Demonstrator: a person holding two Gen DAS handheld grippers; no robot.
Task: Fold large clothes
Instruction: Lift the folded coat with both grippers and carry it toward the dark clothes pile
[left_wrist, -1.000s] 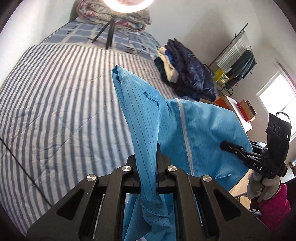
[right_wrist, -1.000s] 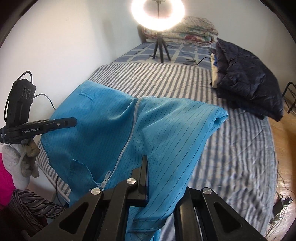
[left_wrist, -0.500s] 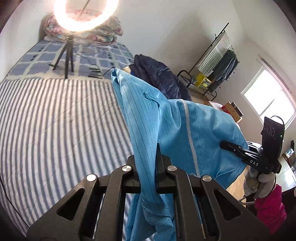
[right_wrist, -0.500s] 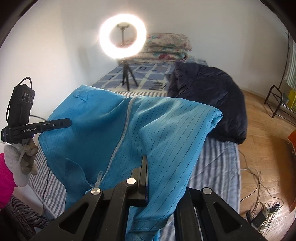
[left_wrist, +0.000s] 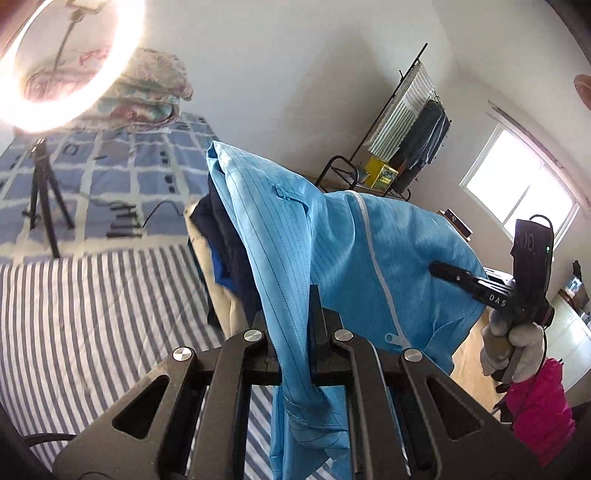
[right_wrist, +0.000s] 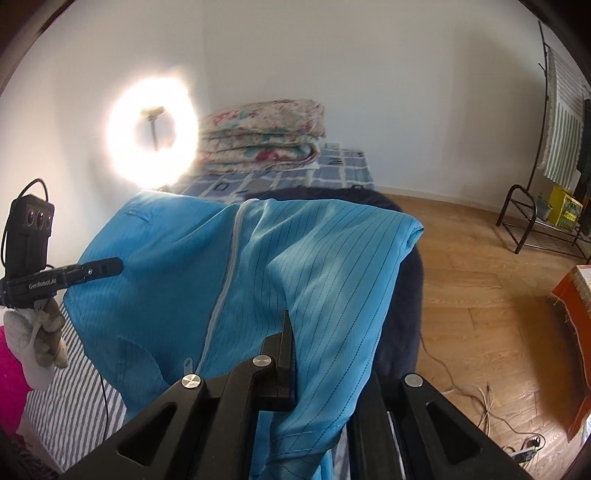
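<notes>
A large bright blue jacket (left_wrist: 332, 258) with a grey zipper hangs stretched between my two grippers, held up in the air above the striped bed (left_wrist: 92, 314). My left gripper (left_wrist: 295, 321) is shut on one edge of the jacket. My right gripper (right_wrist: 299, 343) is shut on the opposite edge of the jacket (right_wrist: 221, 277). The right gripper also shows at the right of the left wrist view (left_wrist: 443, 269), and the left gripper shows at the left of the right wrist view (right_wrist: 110, 267).
A lit ring light on a tripod (left_wrist: 40, 177) stands on the bed. Folded quilts (right_wrist: 262, 136) lie at the bed's head. A dark navy coat (right_wrist: 402, 295) lies on the bed's side. A clothes rack (left_wrist: 406, 125) and wood floor (right_wrist: 480, 295) are to the right.
Both grippers have lifted and tilted upward with the jacket. The views now show more wall and floor and less of the bed. Both grips are unchanged.
</notes>
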